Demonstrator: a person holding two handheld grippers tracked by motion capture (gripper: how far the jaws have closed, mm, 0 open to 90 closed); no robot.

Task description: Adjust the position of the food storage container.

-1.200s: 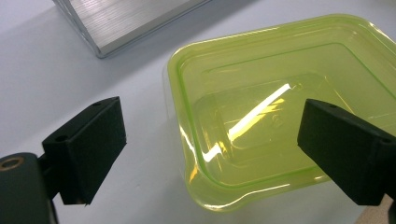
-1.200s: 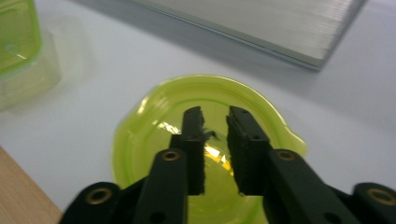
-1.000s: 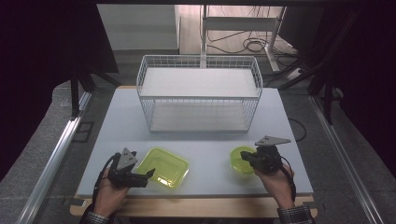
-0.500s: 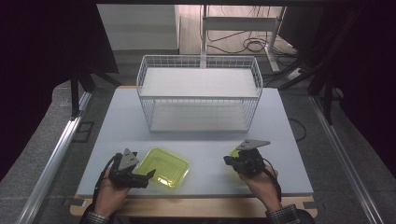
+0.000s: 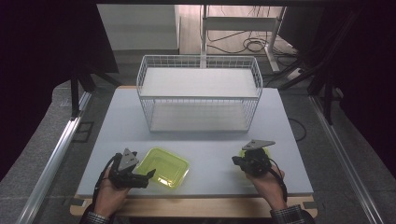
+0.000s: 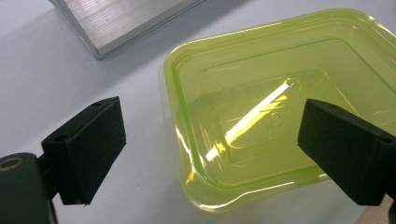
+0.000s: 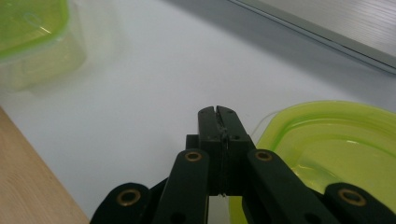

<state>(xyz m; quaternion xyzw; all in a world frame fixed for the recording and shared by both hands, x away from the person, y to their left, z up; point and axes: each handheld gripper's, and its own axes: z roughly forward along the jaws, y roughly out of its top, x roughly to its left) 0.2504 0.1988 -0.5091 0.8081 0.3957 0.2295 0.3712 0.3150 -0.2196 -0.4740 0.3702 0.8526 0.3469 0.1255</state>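
Two yellow-green plastic containers on the white table (image 5: 116, 126), both on the person's side of the wire basket (image 5: 198, 93). The small container (image 7: 336, 144) lies off the basket's near right corner; the large container (image 5: 166, 167) lies off its near left corner, upright and empty, well apart from the small one. The right gripper (image 7: 219, 114) has its jaws pressed flat together, the tips just beside the small container's rim; whether a thin lip of that rim is pinched between them cannot be told. Compared with a second ago, this gripper has shifted leftward along the basket's near side: then it stood to the right of the small container, which showed plainly beside it, whereas now the gripper body sits above the container and hides most of it in the high view. The container itself appears to keep its place. The left gripper (image 5: 148, 176) has not moved: its jaws stand wide apart, released, one outside the large container's near corner and one over its interior, pads clear of the plastic. Judged from this, the right hand is closing in on the small container, while the left waits, poised to clamp the large one's wall. Neither container has yet been lifted towards the basket
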